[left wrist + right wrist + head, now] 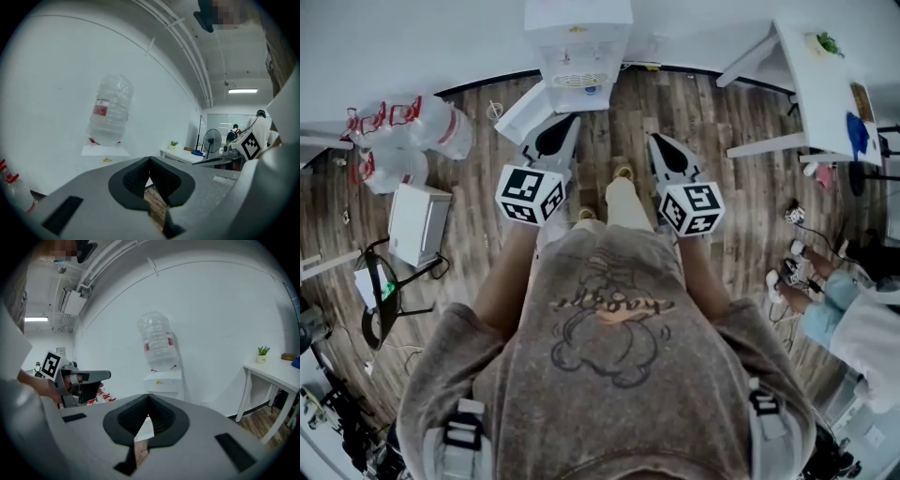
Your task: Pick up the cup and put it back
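At twelve o'clock, in front of the person, stands a water dispenser (578,42) with its big bottle (110,112) upside down on top. Clear jugs (412,141) lie on the floor at ten o'clock, a white box (419,222) at nine and a worktop (825,94) at two. The left tongs (150,161) and right tongs (149,399) are both clenched on nothing. Where the cup is, and which way it points, I cannot tell.
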A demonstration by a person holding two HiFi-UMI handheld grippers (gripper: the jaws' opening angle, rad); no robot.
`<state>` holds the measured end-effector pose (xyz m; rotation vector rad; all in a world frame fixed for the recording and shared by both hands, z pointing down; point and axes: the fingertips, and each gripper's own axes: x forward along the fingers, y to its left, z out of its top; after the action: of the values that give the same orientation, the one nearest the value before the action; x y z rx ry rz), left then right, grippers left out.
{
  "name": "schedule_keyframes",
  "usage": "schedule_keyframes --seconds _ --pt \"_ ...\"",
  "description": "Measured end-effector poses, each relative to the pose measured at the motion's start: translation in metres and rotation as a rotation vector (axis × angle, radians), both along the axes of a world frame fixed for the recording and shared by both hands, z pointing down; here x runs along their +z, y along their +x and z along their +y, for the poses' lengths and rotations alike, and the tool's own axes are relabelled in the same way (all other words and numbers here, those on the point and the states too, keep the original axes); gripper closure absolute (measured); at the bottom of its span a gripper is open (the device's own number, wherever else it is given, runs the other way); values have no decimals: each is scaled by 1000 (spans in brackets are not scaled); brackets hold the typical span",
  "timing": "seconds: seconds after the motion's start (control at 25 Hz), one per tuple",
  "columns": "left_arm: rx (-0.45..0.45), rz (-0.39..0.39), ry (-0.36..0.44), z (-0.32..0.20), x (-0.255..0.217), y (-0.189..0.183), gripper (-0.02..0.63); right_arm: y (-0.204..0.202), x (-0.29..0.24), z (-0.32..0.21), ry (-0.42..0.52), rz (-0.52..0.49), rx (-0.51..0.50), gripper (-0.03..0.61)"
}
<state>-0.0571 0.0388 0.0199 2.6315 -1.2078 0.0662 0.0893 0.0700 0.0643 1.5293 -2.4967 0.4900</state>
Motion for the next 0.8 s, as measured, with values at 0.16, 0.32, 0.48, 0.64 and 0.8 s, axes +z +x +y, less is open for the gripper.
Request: schedule_keyframes --seconds 0.16,0.32,0.48,0.64,0.8 --pt "-8 -3 2 -11 2 0 611 -2 6 -14 -8 -22 -7 577" --pt "-16 1 -5 -27 4 -2 611 -3 8 -30 -13 -25 -12 577" --pt "-21 11 -20 -44 6 7 611 6 8 -46 -19 -25 -19 577" --pt "-20 10 -18 -62 6 19 611 16 10 -64 -27 -24 -27 577" --pt "-21 8 -16 -75 8 23 611 18 14 -76 -32 -21 -40 577"
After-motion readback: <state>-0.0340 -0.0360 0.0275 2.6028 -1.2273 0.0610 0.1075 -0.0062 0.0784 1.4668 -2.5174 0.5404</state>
